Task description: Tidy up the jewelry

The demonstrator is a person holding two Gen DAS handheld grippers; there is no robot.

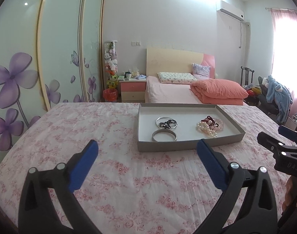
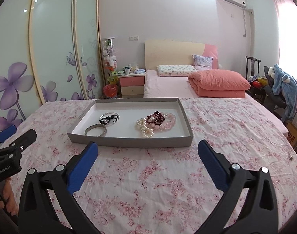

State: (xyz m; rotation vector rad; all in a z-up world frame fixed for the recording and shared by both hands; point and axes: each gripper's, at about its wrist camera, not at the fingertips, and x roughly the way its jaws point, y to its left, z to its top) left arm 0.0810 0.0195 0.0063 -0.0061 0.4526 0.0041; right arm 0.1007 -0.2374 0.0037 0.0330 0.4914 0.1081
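A shallow grey tray lies on the pink floral tablecloth. Its left half holds a wide silver bangle and a thin bangle tangled with black beads. A heap sits in the right half: a pearl strand, dark red beads and pink beads. My left gripper stands open and empty before the tray's front wall. My right gripper is also open and empty, just short of that wall.
The cloth-covered table spreads bare around the tray. Behind it are a bed with an orange quilt, a nightstand and a red bin. A flowered wardrobe lines the left. A chair draped in blue clothing stands at right.
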